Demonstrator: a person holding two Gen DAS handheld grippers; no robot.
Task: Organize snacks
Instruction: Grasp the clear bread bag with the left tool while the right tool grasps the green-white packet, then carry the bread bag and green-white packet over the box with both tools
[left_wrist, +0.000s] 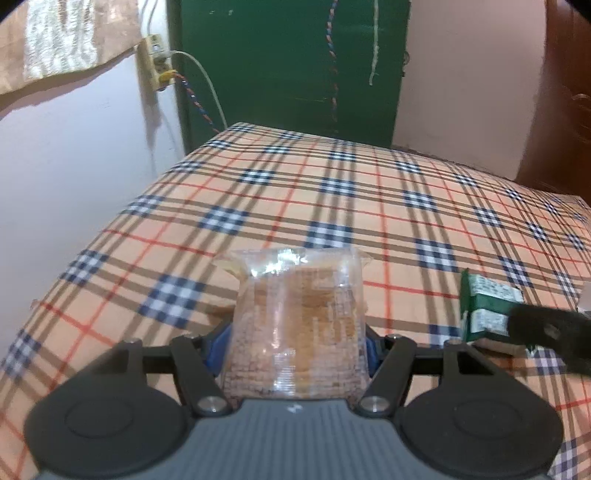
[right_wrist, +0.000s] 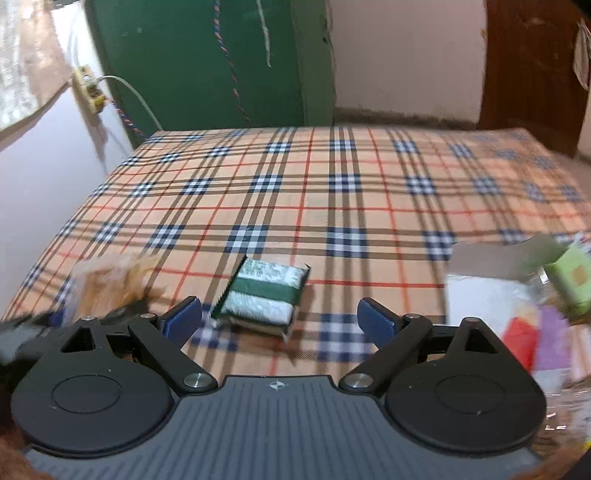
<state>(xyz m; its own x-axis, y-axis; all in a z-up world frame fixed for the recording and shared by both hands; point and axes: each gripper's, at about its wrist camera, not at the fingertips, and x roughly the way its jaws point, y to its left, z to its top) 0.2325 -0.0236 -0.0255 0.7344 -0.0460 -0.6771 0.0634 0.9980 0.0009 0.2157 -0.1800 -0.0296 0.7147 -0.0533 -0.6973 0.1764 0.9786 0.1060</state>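
My left gripper (left_wrist: 295, 343) is shut on a clear bag of brown biscuits (left_wrist: 299, 328) and holds it upright over the plaid cloth. The bag also shows blurred at the left of the right wrist view (right_wrist: 107, 280). My right gripper (right_wrist: 279, 321) is open and empty just before a green and white snack packet (right_wrist: 264, 295) that lies flat on the cloth. The packet shows at the right of the left wrist view (left_wrist: 484, 310), with a right gripper finger (left_wrist: 546, 328) beside it.
A plaid cloth (right_wrist: 332, 192) covers the table. An open cardboard box (right_wrist: 491, 266) at the right holds several snack packs, among them a light green one (right_wrist: 570, 280) and a red one (right_wrist: 521, 336). A wall with a socket (left_wrist: 155, 62) is at the left, a green door (left_wrist: 288, 62) behind.
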